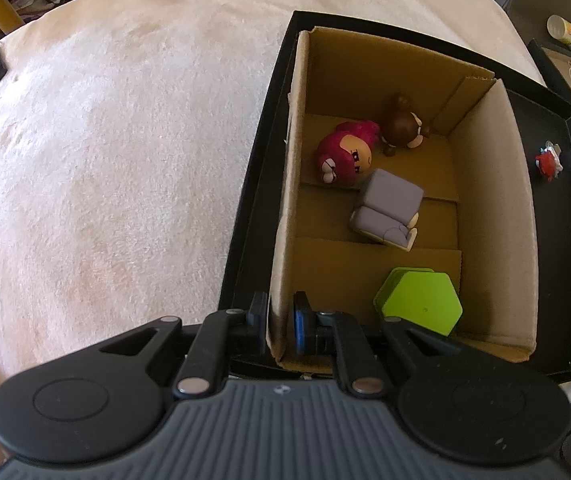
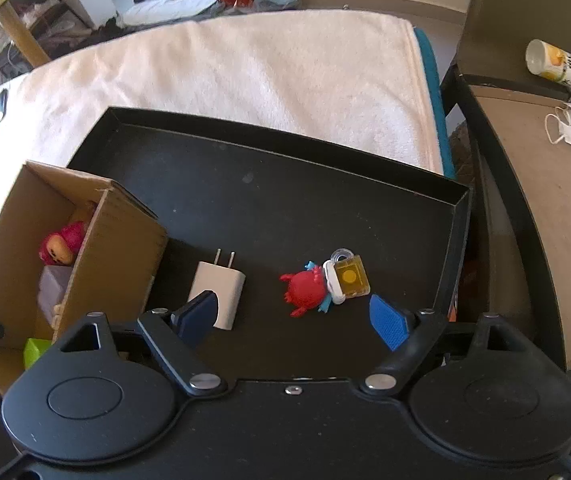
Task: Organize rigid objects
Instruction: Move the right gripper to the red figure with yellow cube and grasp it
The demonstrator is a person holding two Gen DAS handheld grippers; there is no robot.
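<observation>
Where claw (image 2: 293,318) gapes, crab toy (image 2: 305,290) ahead.

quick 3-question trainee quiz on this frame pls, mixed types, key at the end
1. True or false: the left gripper is clamped on the wall of the cardboard box.
2. Which item still lies on the black tray, outside the box? A) green hexagon piece B) white charger C) grey block figure
3. Fill in: the right gripper hangs open above the tray, with the ___ crab toy just ahead of its fingertips.

Key:
1. True; its pads sit either side of the wall.
2. B, the white charger.
3. Red; the red crab toy lies beside a yellow tag.
</observation>
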